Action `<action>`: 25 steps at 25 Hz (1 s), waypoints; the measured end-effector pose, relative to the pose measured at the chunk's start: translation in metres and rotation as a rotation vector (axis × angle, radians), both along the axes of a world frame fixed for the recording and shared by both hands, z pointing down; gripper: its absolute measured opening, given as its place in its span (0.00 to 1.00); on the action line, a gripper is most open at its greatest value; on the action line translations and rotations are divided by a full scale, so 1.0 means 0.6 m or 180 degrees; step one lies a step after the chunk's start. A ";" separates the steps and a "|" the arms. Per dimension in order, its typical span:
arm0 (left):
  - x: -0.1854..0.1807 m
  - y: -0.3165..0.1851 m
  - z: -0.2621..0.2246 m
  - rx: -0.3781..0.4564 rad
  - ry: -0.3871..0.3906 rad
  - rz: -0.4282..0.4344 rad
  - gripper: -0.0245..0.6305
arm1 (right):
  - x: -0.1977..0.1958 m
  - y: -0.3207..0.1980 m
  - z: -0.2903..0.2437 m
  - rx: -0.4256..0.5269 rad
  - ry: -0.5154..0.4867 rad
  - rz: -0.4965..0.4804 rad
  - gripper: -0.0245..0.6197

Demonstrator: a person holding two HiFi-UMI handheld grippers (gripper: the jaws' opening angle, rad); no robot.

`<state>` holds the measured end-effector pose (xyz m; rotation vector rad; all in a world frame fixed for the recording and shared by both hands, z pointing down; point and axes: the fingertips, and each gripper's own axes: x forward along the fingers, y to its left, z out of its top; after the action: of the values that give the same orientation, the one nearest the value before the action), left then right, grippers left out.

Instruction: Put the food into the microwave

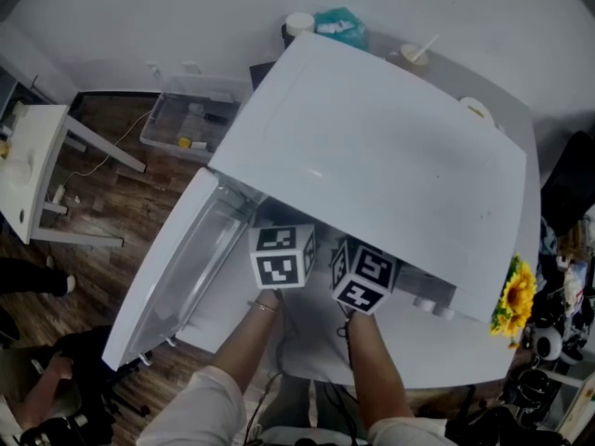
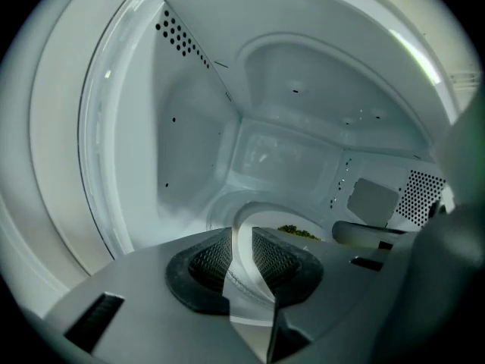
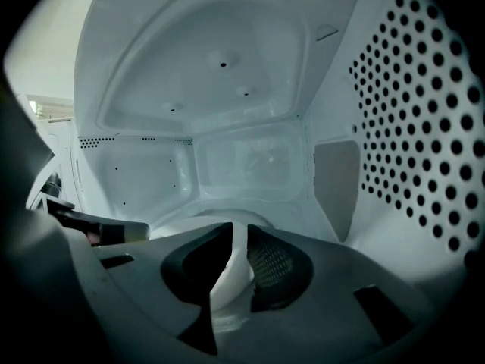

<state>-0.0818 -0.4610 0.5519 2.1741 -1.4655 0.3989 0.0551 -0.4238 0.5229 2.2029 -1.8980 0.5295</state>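
**Two tongs on one dish, inside the oven**

Two things fill most of what we see from above: the white worktop (image 1: 437, 347) and the white microwave (image 1: 372, 147) that stands on it. Its door (image 1: 186, 258) hangs wide open to the left. Both of our arms reach in through the opening, and only the marker cubes show at the near edge.

Inside the cavity we hold a white dish (image 2: 261, 220). The left tongs (image 2: 242, 249) are clamped on its near rim, with a band of white pinched between the pads. The right tongs (image 3: 239, 256) are shut on a white rim (image 3: 233, 279) in the same way.

From the left tongs the dish runs away to the far right. The right tongs hold it just beside them on that side, so the load sits between our hands and neither hand is nearer. It is round, so no long axis matters.

Small green food (image 2: 297, 232) lies on it, just past the left pads. We cannot tell whether the dish touches the cavity floor. We judge that lowering it level comes next.
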 end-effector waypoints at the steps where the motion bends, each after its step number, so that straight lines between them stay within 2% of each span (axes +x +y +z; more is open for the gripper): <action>1: -0.002 0.002 -0.003 0.0009 0.0005 -0.0012 0.18 | -0.002 0.002 -0.003 0.0016 -0.0003 -0.0011 0.14; 7: -0.010 0.024 -0.022 0.0066 -0.0009 -0.0063 0.18 | -0.015 0.017 -0.020 0.0065 -0.0029 -0.0091 0.13; 9: -0.011 0.036 -0.021 0.0045 -0.0033 -0.0047 0.18 | -0.020 0.026 -0.023 0.0044 -0.0021 -0.0109 0.09; 13: -0.012 0.063 -0.023 0.0017 -0.0033 -0.0045 0.18 | -0.036 0.047 -0.036 0.0042 -0.0024 -0.0211 0.08; 20: -0.011 0.125 -0.052 0.0019 0.0027 -0.0021 0.13 | -0.056 0.091 -0.059 0.0024 -0.0079 -0.0412 0.07; 25: -0.006 0.181 -0.062 -0.0071 0.0055 0.0048 0.08 | -0.070 0.134 -0.073 -0.0015 -0.0115 -0.0573 0.07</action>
<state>-0.0854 -0.3523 0.5146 2.1670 -1.4294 0.3990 0.0134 -0.3432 0.4789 2.0059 -2.0847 0.5447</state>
